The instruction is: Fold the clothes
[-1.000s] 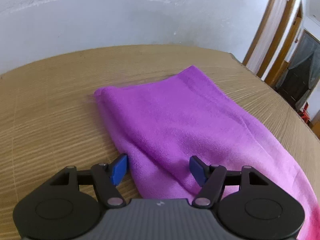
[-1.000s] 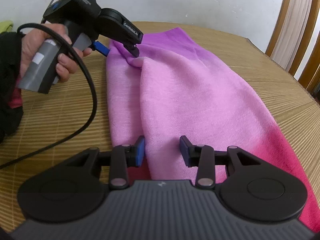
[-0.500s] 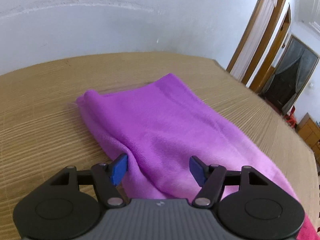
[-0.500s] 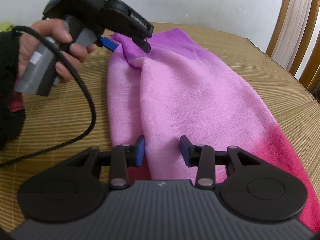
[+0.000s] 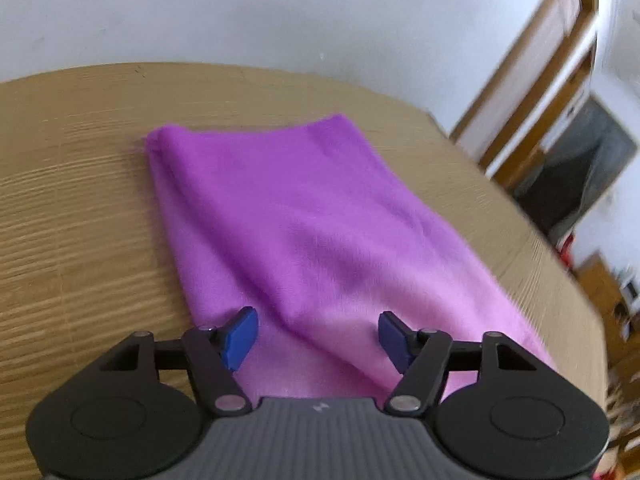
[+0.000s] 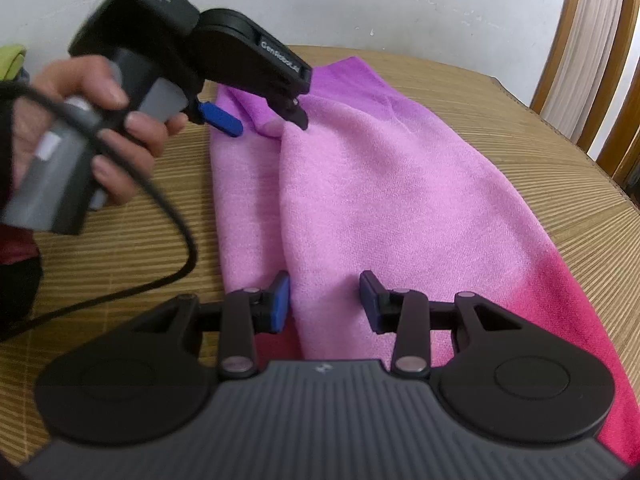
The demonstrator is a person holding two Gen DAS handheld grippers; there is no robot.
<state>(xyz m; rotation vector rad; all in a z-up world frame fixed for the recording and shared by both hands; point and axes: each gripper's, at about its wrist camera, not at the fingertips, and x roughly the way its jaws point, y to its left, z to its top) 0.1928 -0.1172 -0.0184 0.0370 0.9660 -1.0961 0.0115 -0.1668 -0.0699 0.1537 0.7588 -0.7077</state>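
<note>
The purple cloth (image 6: 384,184) runs lengthwise away from the half-open, empty right tool (image 6: 325,303); the wide-open, empty left tool (image 6: 264,116) straddles its far end.

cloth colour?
Cloth: purple fading through pink to red at the near end; best in right wrist view.

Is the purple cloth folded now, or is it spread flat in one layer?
Folded lengthwise. The purple cloth shows one layer lying over another, with a long overlapping edge running along its left side.

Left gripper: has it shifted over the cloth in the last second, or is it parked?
Yes. In the right wrist view the left gripper has slid right along the purple cloth's far end, away from the bare table.
</note>
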